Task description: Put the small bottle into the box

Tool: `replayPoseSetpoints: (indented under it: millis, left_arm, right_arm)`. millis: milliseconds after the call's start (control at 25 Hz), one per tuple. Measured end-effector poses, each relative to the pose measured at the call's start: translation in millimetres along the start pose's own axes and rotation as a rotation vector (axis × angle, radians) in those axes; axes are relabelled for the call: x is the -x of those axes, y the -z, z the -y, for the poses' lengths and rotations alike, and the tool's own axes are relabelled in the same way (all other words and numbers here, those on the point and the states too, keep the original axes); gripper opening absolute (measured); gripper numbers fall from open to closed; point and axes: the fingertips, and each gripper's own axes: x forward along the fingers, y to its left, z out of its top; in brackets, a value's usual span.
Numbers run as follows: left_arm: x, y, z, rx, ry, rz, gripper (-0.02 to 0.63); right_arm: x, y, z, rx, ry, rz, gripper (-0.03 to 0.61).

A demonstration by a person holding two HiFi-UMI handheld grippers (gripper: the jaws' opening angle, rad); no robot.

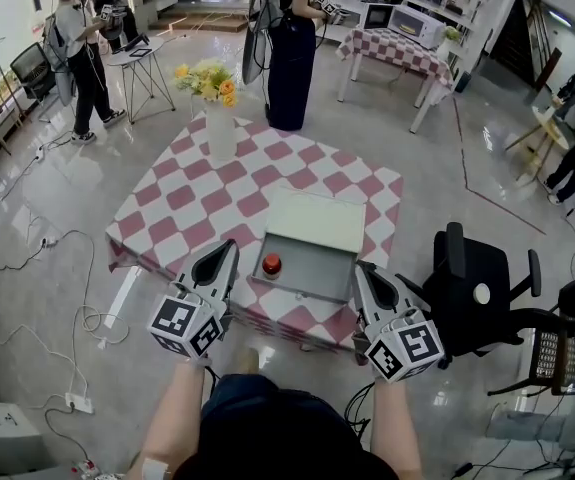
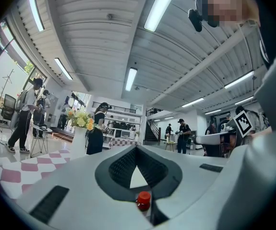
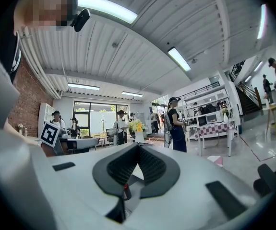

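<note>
- Our left claw (image 1: 224, 256) has its two jaws pressed together at the tips, and we see nothing gripped between them.
- Our right claw (image 1: 365, 274) is closed the same way, tips meeting, and it holds nothing.
- Both claws hover at the near edge of the tabletop (image 1: 195, 206), one at each near corner of the box (image 1: 319, 271), and neither touches it.
- The small bottle (image 1: 270, 264) stands inside the box, red cap up, against its left inner wall.
- The bottle is just right of and slightly beyond our left claw's tip. It is farther from our right claw, across the grey floor of the box.
- In the left gripper view the red cap shows low in the slit under the closed jaws. In the right gripper view we catch only a thin sliver of it there.
- The box's pale lid (image 1: 317, 219) lies open on the far side.
- A vase of flowers (image 1: 219, 108) stands at the far corner of the checked tabletop, well apart from the box.
- A black office chair (image 1: 472, 288) sits on the floor beside our right claw.
</note>
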Motion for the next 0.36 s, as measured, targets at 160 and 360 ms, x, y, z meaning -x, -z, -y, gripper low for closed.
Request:
replayPoseSetpoints:
  millis: [160,360]
  left_arm:
    - [-1.8,3.4,-3.2,0.002,0.000,-0.004,0.002]
    - [-2.4,6.2,-6.8,0.004,0.001,-0.007,0.002]
  right_arm:
    - [-3.2,4.2,1.8,-0.011,0.002,-0.002,0.003]
    - [-6.8,7.7,0.7,-0.015,0.000,-0.008,0.003]
